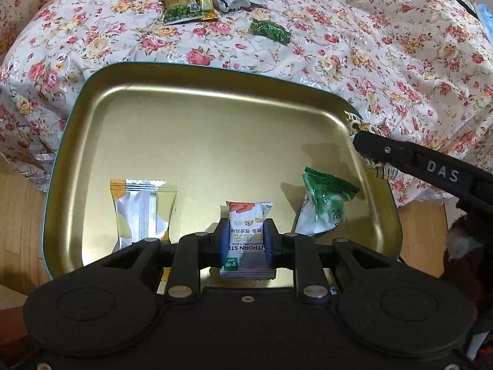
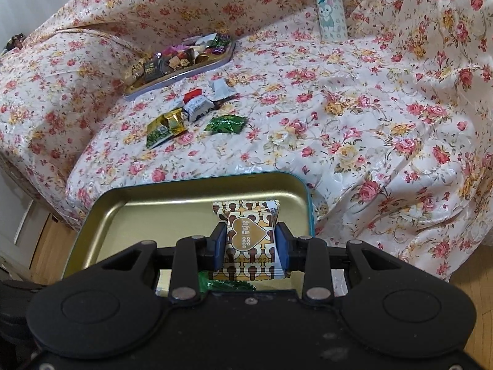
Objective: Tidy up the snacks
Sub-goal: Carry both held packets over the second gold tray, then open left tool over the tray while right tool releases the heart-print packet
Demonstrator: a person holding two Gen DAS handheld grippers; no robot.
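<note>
- Packets, one in each claw, both over the open gold tin. Left claw nearly closed, pads pinching the narrow sides of a white-and-orange hawthorn packet; packet's long axis runs along the fingers, toward 12 o'clock in the left view, far end over the tin floor.
- Right claw partly closed on a brown-and-cream heart-print packet, held by its sides, long axis likewise toward 12 o'clock, near the tin's right wall.
- Judgement: release is next; both packets sit inside the rim, so no sideways travel seems needed. Cannot tell whether either packet touches the floor.
- Already in the tin, left view: silver-and-yellow packet at 9 o'clock of the left claw, green-and-white packet at 3 o'clock, leaning on the right wall.
- Materials: packets are crinkly foil or film with crimped ends, light, likely to slide; tin is smooth matte metal, rounded corners, teal outside.
- Beyond, at 12 o'clock: loose sweets on glossy floral cloth; a second tray of sweets; a patterned bottle.
</note>
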